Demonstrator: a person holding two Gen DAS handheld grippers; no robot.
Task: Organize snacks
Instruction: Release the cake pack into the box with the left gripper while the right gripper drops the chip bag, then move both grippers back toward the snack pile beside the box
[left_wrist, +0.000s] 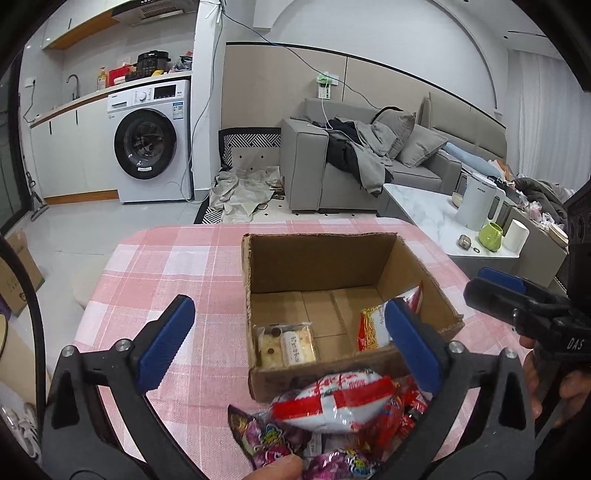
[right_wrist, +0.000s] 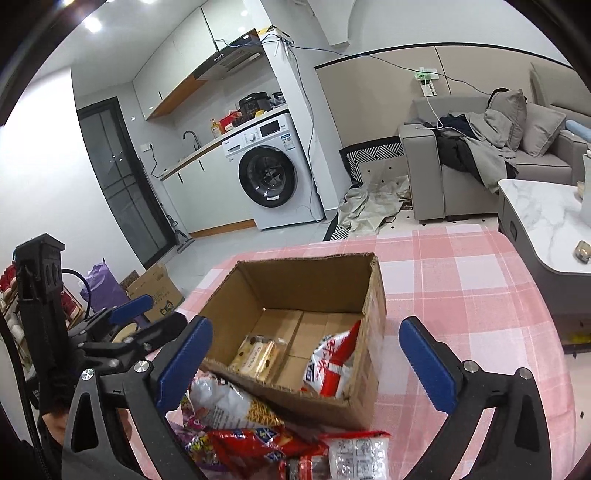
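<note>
An open cardboard box (left_wrist: 321, 266) (right_wrist: 306, 280) stands on the pink checked tablecloth (left_wrist: 166, 266). Inside lie a pale cake packet (left_wrist: 288, 345) (right_wrist: 256, 356) and a red-and-white noodle packet (left_wrist: 373, 328) (right_wrist: 332, 363). A heap of snack packets (left_wrist: 332, 406) (right_wrist: 236, 413) lies in front of the box. My left gripper (left_wrist: 291, 343) is open, its blue pads wide apart above the heap and the box's near wall, touching nothing. My right gripper (right_wrist: 306, 363) is open too, spanning the box's near corner with nothing pressed.
A marble side table (left_wrist: 424, 218) with a white kettle (left_wrist: 476, 205), a green cup (left_wrist: 491, 236) and a white cup (left_wrist: 516, 235) stands right of the table. Beyond are a grey sofa (left_wrist: 332, 166), a washing machine (left_wrist: 151, 144) and crumpled cloth on the floor (left_wrist: 240, 192). Cardboard boxes (right_wrist: 155, 291) sit on the floor at left.
</note>
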